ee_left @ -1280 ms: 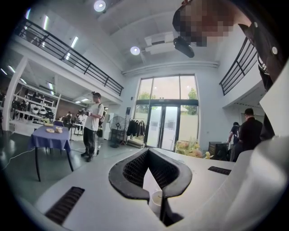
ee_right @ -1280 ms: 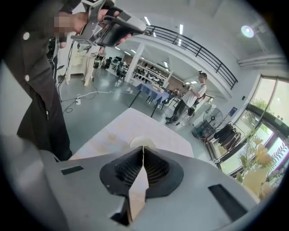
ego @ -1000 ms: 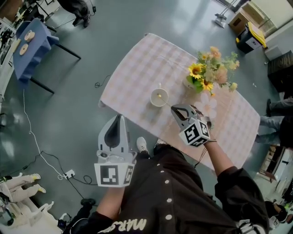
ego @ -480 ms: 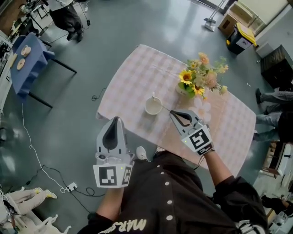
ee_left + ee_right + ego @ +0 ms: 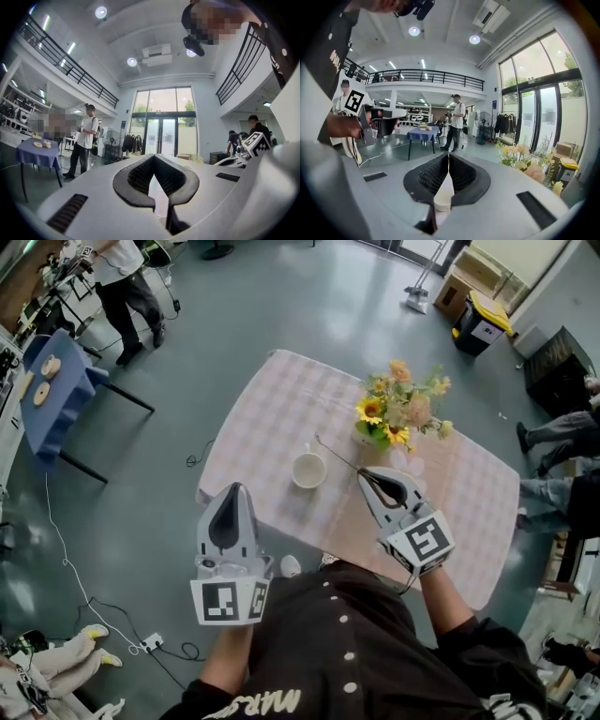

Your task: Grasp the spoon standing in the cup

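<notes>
A white cup (image 5: 308,469) stands on the checked tablecloth (image 5: 272,409) near the table's front edge. My right gripper (image 5: 361,473) hovers to the right of the cup, shut on the handle of a thin metal spoon (image 5: 336,453). The spoon slants up and to the left, clear of the cup. Seen along the right gripper's own jaws, the pads (image 5: 461,174) are pressed together and the cup (image 5: 442,199) shows below them. My left gripper (image 5: 234,487) is held off the table's near edge, shut and holding nothing; its tips (image 5: 153,157) meet.
A vase of sunflowers and pale flowers (image 5: 398,409) stands just behind the right gripper. A blue side table (image 5: 52,381) is at the far left, with a person (image 5: 117,277) standing near it. Cables (image 5: 84,577) lie on the grey floor.
The right gripper has risen and drawn the spoon up out of the cup; a second ago the spoon's end was in the cup. The left gripper has barely shifted.
</notes>
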A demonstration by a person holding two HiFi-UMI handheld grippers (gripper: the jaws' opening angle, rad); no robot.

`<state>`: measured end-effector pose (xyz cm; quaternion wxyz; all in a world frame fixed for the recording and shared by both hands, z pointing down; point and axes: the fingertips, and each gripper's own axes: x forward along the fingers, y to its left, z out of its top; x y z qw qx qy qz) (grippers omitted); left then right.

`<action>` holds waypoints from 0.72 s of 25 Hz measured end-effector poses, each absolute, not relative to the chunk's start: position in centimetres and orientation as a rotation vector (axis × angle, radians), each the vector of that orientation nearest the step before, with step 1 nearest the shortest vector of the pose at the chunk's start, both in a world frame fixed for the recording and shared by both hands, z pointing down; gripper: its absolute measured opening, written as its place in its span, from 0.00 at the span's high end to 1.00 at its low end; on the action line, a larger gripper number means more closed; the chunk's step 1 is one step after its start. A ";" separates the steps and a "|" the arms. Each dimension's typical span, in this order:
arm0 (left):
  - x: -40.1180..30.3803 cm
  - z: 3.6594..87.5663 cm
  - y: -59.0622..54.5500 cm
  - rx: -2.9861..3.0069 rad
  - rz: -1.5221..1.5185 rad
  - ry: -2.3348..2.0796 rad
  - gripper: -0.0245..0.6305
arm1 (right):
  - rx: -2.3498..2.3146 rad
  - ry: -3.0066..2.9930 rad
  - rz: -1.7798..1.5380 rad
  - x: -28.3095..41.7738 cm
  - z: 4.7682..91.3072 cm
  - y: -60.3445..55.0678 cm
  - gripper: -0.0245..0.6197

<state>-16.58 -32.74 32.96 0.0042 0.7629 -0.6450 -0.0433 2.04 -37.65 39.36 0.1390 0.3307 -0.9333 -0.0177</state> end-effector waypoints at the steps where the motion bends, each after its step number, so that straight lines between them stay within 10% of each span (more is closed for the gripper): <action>1: -16.6 32.9 -32.8 2.393 -0.136 -2.022 0.94 | 0.975 -2.719 -0.065 2.2 38.5 -37.6 0.95; 18: -17.4 31.4 -33.4 2.414 -0.137 -2.056 0.94 | 1.500 -2.778 -0.182 7.6 29.7 -37.7 0.95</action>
